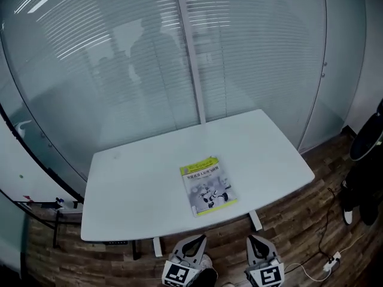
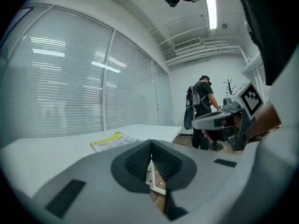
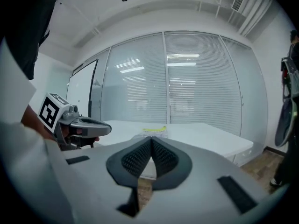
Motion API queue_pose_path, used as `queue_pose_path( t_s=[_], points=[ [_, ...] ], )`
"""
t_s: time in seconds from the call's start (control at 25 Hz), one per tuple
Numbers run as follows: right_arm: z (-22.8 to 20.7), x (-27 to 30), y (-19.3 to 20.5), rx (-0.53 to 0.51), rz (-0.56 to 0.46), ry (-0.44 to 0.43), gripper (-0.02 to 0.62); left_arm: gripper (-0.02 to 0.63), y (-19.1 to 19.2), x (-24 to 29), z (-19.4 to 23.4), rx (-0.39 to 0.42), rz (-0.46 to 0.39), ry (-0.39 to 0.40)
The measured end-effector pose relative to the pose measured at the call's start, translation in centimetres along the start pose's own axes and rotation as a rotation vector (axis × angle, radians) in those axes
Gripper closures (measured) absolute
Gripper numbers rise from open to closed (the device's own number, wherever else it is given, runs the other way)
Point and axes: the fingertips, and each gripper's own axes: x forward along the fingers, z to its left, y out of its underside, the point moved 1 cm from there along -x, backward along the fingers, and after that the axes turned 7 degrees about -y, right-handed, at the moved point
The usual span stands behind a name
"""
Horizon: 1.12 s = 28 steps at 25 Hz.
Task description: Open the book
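Closed yellow-and-grey paperback book lay near-centre on white surface. Both left tongs and right tongs pressed together, empty, short of near edge. Risk: shut tips could shove book, not lift cover.

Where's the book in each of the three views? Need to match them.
Head view: book lower centre, near front edge of white table.
Left gripper view: book left of centre, just above the jaws.
Right gripper view: book centre, just above the jaws.
Shared landmark: the white table under it.
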Motion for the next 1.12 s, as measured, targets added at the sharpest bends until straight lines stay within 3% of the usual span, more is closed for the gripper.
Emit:
queue_pose_path(
  t_s=[0.16, 0.52, 0.76, 1.12],
  points=[
    [-0.7, 4.6, -0.1, 0.004, 0.011, -0.018, 0.589, 0.593, -0.4, 3.4, 2.8, -0.037, -0.019, -0.014],
    [-3.1, 13.9, -1.4, 0.055, 0.037, -0.045, 0.589, 0.594, -0.8, 8.7, 8.7, -0.035, -0.015, 0.012],
    [-3.4, 18.0, -1.7, 0.056, 0.061, -0.042, 0.589, 0.592, -0.1, 10.2, 12.6, -0.069, -0.019, 0.003],
    [-6.4, 20.5, 0.3, 0.114, 0.168, -0.022, 0.586, 0.593, 0.2, 11.4, 14.0, -0.090, -0.005, 0.002]
  ],
)
